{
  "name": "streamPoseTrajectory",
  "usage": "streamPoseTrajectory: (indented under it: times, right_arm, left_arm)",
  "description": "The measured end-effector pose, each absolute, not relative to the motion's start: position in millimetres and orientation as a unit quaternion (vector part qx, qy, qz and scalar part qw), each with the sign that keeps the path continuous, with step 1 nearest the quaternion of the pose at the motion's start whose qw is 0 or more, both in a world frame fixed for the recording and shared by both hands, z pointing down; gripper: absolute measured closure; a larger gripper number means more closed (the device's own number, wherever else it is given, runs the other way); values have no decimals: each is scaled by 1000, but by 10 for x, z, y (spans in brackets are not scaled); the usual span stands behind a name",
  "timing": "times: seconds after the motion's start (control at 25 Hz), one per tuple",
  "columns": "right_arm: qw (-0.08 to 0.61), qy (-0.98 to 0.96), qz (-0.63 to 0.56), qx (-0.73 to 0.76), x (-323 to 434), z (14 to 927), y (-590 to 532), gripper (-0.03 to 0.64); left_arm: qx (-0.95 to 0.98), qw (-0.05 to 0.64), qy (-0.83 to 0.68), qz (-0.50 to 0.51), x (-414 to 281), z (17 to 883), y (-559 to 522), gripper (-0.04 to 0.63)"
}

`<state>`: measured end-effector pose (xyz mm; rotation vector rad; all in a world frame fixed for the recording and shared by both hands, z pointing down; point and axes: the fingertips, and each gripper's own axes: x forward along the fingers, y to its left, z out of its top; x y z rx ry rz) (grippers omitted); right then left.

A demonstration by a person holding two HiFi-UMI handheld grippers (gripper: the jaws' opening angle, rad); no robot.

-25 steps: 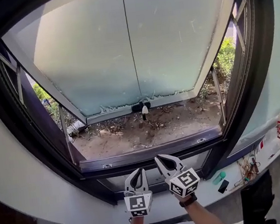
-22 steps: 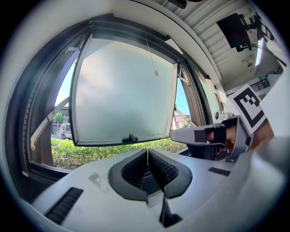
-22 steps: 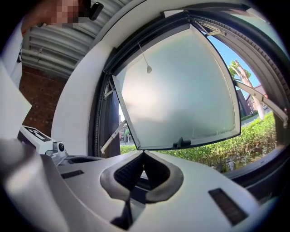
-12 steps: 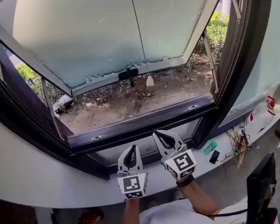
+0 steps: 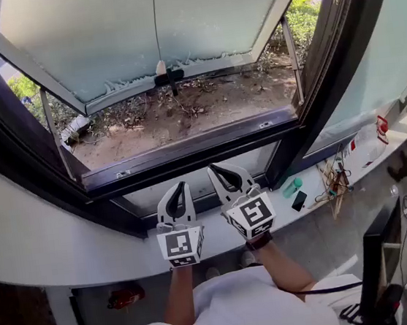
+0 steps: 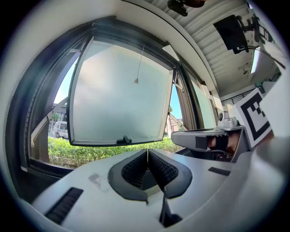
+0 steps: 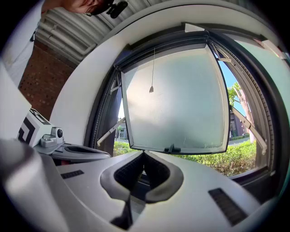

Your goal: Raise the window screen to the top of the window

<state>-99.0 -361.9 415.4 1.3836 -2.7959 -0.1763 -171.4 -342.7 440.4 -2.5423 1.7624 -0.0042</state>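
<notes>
A frosted window sash (image 5: 150, 25) stands tilted outward, with a dark handle (image 5: 169, 76) on its lower edge. A thin pull cord with a small white knob (image 5: 161, 67) hangs in front of the pane; the knob (image 6: 136, 80) shows in the left gripper view and the knob (image 7: 151, 89) in the right gripper view. I cannot make out screen mesh. My left gripper (image 5: 175, 187) and right gripper (image 5: 215, 168) sit side by side over the sill, well below the cord. Both point at the window. The left gripper (image 6: 147, 151) and right gripper (image 7: 143, 153) are shut with nothing between them.
The dark lower window frame (image 5: 187, 149) crosses just beyond the grippers. On the white sill (image 5: 91, 264) to the right lie a green bottle (image 5: 291, 186), a black object (image 5: 299, 200) and tangled cables (image 5: 334, 179). A dark monitor edge (image 5: 381, 261) stands at lower right.
The window has slid upward in the head view, and more of the person's body shows below. The cord knob has swung from right of the handle to just left of it. Both grippers stay shut.
</notes>
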Motion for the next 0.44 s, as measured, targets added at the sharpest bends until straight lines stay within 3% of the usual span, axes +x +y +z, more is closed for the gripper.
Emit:
streamPoseTrajectory:
  times: [0.44]
  right_arm:
    - [26,-896,-37,442,-796,4309,-3714,614]
  left_arm:
    - [-823,24,567,-3,-1531,4328,-3405,588]
